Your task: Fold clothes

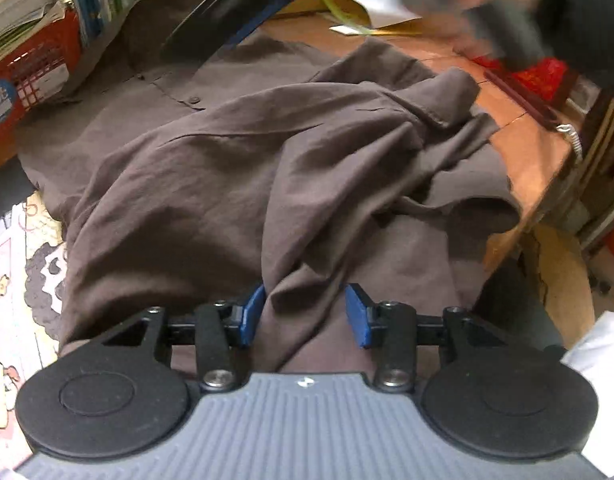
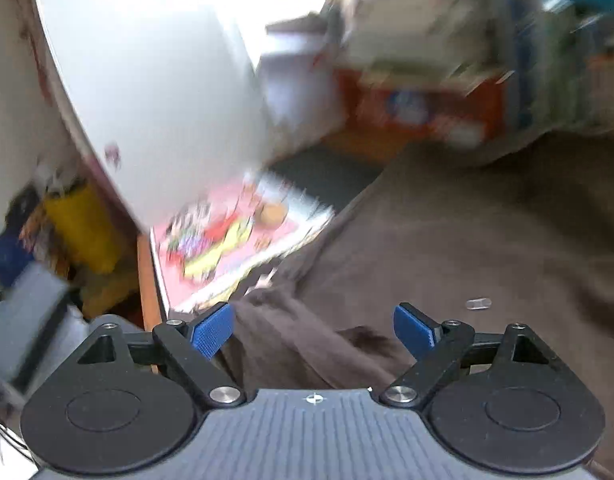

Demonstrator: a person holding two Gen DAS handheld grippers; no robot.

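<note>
Shirt [image 1: 235, 168] lay rumpled on worktop [image 1: 527, 156]; my left hand-held gripper [image 1: 305, 314] straddled a bunched ridge unclamped, right hand-held gripper [image 2: 313, 332] gaped empty; fabric could've slipped.

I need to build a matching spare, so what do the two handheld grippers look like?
Both look alike: the left gripper and right gripper each have two blue textured finger pads on black linkage arms with silver screws, two round black discs, and a grey ribbed body with a small white mark.
</note>
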